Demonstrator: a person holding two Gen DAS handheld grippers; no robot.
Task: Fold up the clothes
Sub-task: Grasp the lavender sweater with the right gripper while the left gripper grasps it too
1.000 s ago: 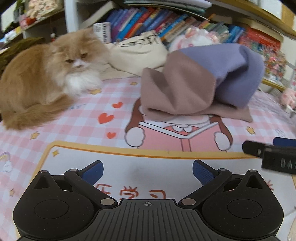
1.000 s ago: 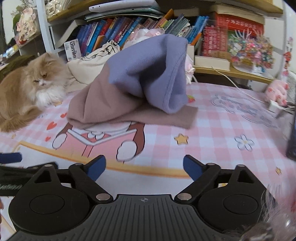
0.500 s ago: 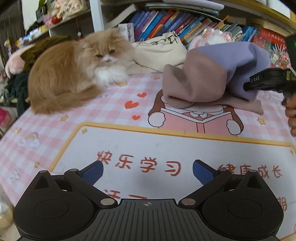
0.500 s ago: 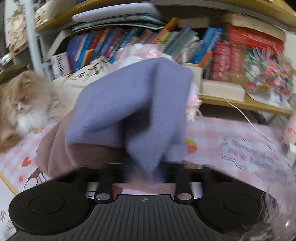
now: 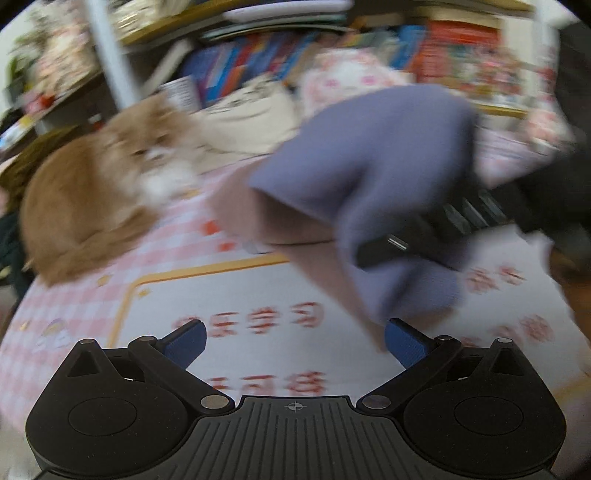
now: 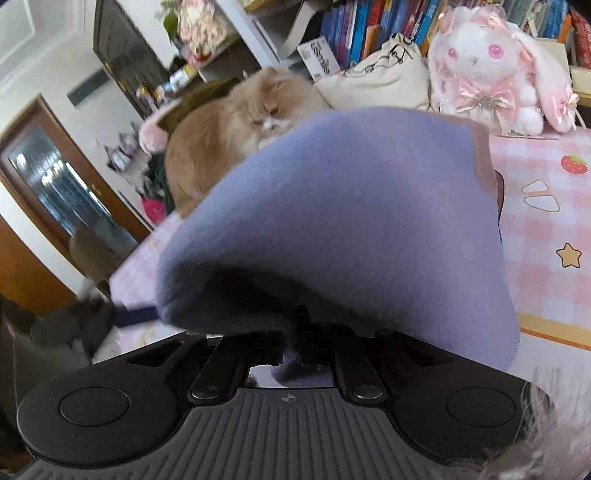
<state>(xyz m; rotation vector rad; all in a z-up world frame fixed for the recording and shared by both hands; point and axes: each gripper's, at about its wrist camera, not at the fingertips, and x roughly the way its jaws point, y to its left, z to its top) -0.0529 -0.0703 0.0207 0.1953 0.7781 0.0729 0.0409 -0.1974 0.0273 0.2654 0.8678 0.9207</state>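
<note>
A two-tone garment, lavender and dusty brown (image 5: 373,173), hangs lifted over the pink checked mat (image 5: 258,299). My right gripper (image 6: 301,339) is shut on the lavender cloth (image 6: 332,221), which drapes over its fingers and fills that view. In the left wrist view the right gripper (image 5: 428,236) shows as a dark bar clamped on the cloth. My left gripper (image 5: 295,341) is open and empty, low over the mat, with the garment's lower edge just ahead of its right finger (image 5: 404,341).
An orange long-haired cat (image 5: 99,192) lies on the mat at the left, also seen behind the cloth (image 6: 236,129). A cream tote bag (image 6: 380,81), a pink plush rabbit (image 6: 491,66) and shelves of books (image 6: 373,26) stand at the back.
My right gripper closed on the lavender cloth and lifted it up and toward the near left. My left gripper stayed open; its view swung and is blurred.
</note>
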